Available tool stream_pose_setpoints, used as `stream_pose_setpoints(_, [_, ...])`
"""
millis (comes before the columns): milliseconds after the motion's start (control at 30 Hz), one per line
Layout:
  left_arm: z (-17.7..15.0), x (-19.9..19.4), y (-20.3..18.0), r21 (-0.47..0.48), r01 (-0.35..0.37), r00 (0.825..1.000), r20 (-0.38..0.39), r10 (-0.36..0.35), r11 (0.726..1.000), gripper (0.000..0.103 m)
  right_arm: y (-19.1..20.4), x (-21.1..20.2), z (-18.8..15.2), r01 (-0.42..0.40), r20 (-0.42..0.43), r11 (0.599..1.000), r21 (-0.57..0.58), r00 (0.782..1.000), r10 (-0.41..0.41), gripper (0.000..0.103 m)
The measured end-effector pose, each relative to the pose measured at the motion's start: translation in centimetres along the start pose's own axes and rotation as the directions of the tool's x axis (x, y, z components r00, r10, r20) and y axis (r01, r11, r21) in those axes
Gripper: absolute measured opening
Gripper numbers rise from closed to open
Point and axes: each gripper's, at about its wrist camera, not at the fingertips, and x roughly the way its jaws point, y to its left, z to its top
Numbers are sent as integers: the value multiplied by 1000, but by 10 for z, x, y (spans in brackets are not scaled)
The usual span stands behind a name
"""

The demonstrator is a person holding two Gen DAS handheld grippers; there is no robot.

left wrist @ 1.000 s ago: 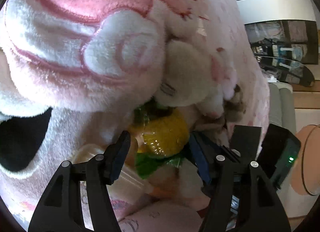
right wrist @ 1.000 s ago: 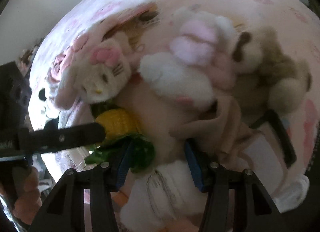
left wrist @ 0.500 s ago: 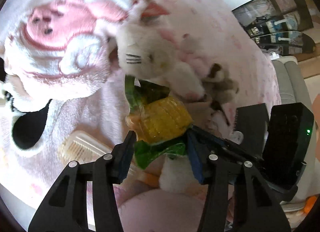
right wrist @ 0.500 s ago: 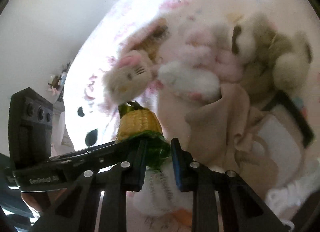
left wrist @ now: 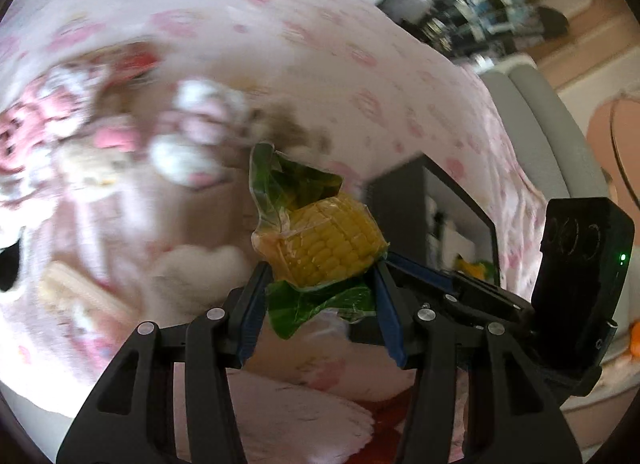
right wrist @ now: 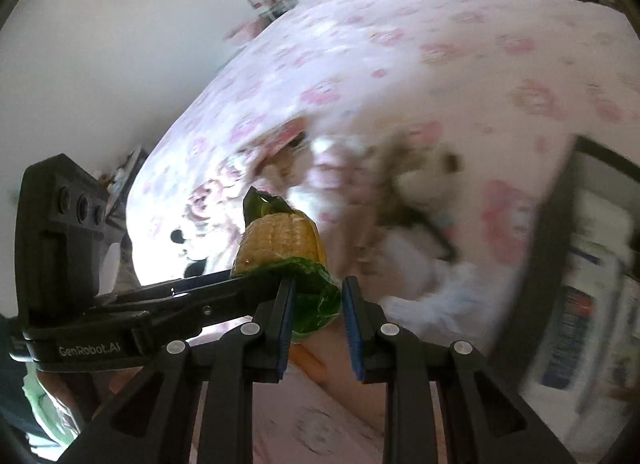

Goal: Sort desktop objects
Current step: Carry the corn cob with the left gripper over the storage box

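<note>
My left gripper [left wrist: 320,296] is shut on a vacuum-packed corn cob [left wrist: 328,244], yellow with a green wrapper end, and holds it up above the pink patterned cloth [left wrist: 320,44]. In the right wrist view the corn cob [right wrist: 280,240] sits in the left gripper's fingers [right wrist: 224,284]. My right gripper [right wrist: 318,316] has its jaws narrowly parted around the green wrapper end [right wrist: 316,304]; I cannot see them press on it. The right gripper's body [left wrist: 576,280] shows at the right of the left wrist view.
Several plush toys [left wrist: 192,144] lie blurred on the cloth, also in the right wrist view [right wrist: 400,188]. A dark-framed box [left wrist: 432,224] holding items stands at the right, seen also in the right wrist view [right wrist: 580,264]. Shelves [left wrist: 480,24] stand far behind.
Both grippers have pulled up and away from the plush toys, which now look small and blurred. The left gripper carried the corn cob up with it. The dark box has come into view.
</note>
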Motion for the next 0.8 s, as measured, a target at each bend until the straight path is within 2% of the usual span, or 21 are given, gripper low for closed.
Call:
stream_pose_setpoints(267, [-5, 50, -105, 166, 53, 996, -76, -40, 985, 51, -68, -74, -23, 87, 95, 990, 109, 991, -97, 21])
stream_pose_setpoints(433, [-10, 85, -150, 215, 118, 988, -128, -92, 969, 51, -110, -117, -40, 151, 137, 973, 175, 975, -176, 21])
stream_pose_setpoints(600, [-23, 136, -182, 219, 160, 974, -192, -118, 963, 51, -152, -129, -54, 195, 118, 956, 219, 967, -224, 21])
stream_pose_setpoints(800, [-33, 176, -191, 199, 162, 963, -246, -111, 966, 51, -192, -120, -67, 199, 95, 947, 252, 969, -229, 21])
